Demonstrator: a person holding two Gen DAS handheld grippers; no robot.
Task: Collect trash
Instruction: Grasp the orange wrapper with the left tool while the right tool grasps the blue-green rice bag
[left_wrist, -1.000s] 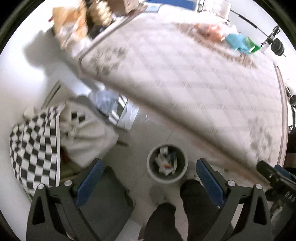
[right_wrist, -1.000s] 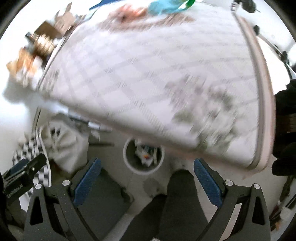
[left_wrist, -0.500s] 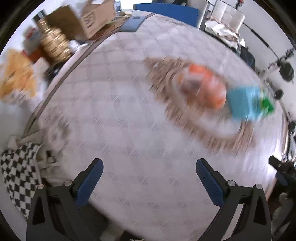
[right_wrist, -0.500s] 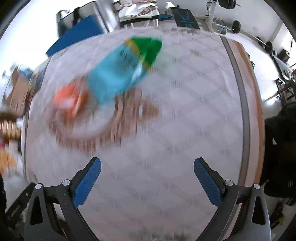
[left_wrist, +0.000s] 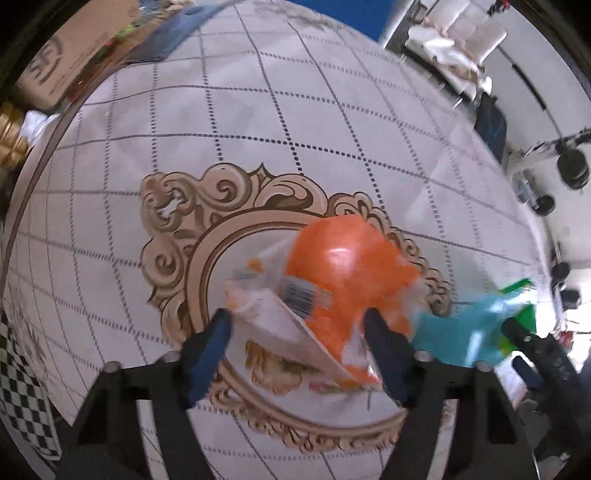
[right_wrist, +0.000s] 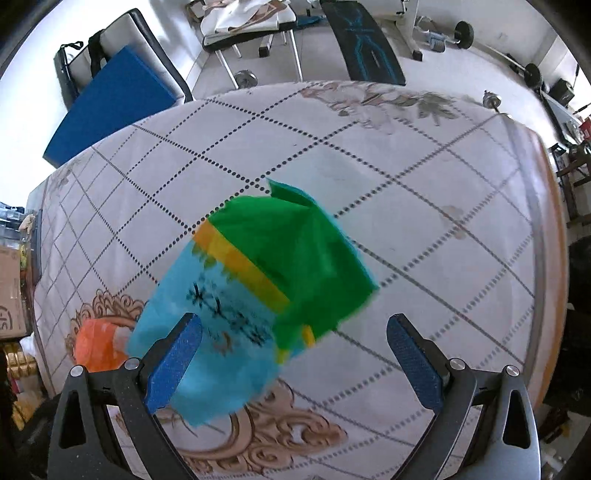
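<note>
An orange and white snack bag (left_wrist: 332, 280) lies on the quilted mattress (left_wrist: 184, 122), over its ornate medallion print. My left gripper (left_wrist: 299, 347) is open with the bag's near end between its fingers. A blue, yellow and green wrapper (right_wrist: 255, 291) lies to the right of the orange bag; it also shows in the left wrist view (left_wrist: 469, 332). My right gripper (right_wrist: 291, 354) is open, its fingers on either side of the wrapper's near part. The orange bag also shows at the left of the right wrist view (right_wrist: 96, 347).
A cardboard box (left_wrist: 62, 66) and gold items stand left of the mattress. A checkered cloth (left_wrist: 18, 387) hangs at the lower left. A blue pad (right_wrist: 110, 103), a bench (right_wrist: 365, 48) and barbell weights (right_wrist: 532, 74) stand beyond the far edge.
Both grippers swung up from the floor bin and moved in over the mattress. The orange bag now sits between the left fingers, the blue-green wrapper between the right fingers.
</note>
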